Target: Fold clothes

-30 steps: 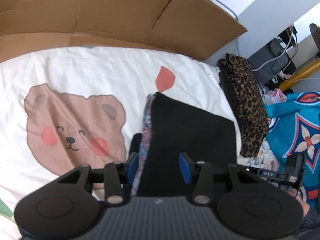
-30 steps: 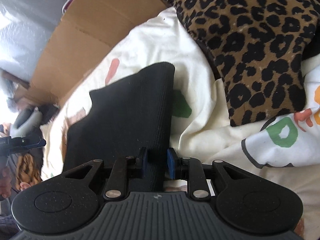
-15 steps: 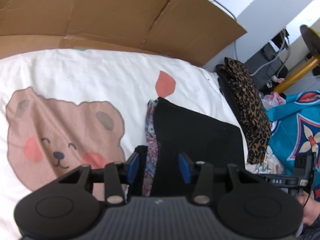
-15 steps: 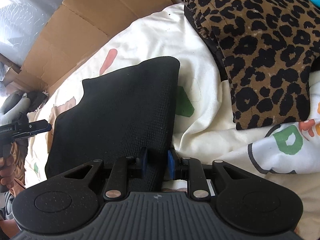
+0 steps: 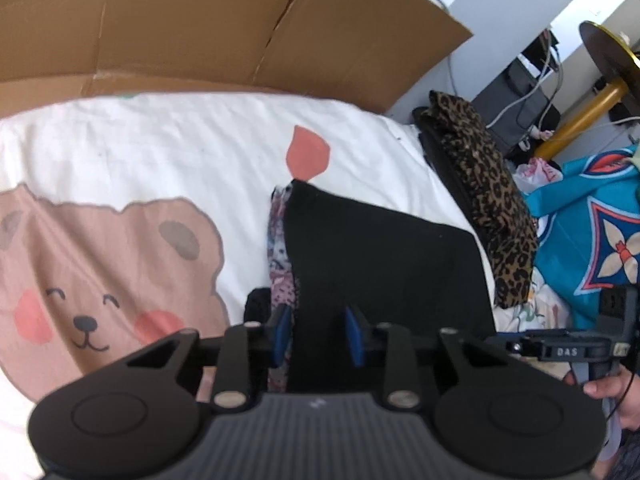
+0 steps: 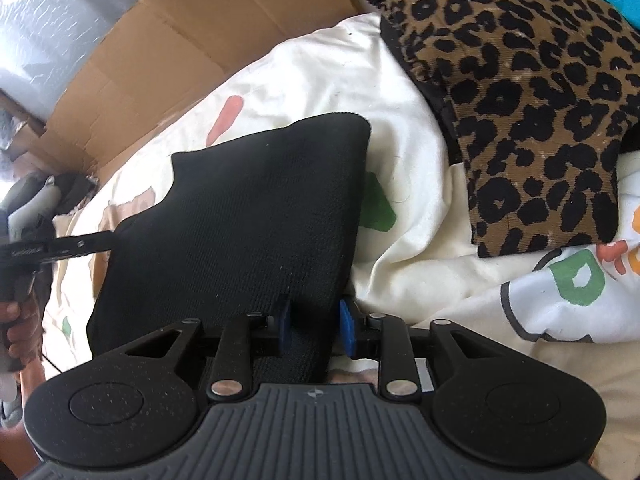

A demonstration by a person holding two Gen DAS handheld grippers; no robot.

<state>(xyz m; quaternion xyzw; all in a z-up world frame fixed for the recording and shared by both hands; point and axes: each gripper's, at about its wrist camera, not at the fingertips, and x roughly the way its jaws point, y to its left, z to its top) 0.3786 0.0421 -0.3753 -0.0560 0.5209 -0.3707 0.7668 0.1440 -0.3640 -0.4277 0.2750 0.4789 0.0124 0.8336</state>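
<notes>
White bear-print sheet (image 5: 168,160) before cardboard (image 5: 200,28); black garment (image 6: 248,216) between both narrowly parted tools.

Each view looks forward and steeply down along its own gripper's two fingers, from close above a white bedsheet with cartoon prints (image 5: 168,152). The left wrist view faces a wall of brown cardboard (image 5: 200,28) from the near left corner of a folded black knit garment (image 5: 384,256). The right wrist view looks from its near right corner (image 6: 248,216). Both share that garment, the sheet, the cardboard and a folded leopard-print cloth (image 5: 492,192) (image 6: 520,92), and each catches the opposite gripper at its edge.
</notes>
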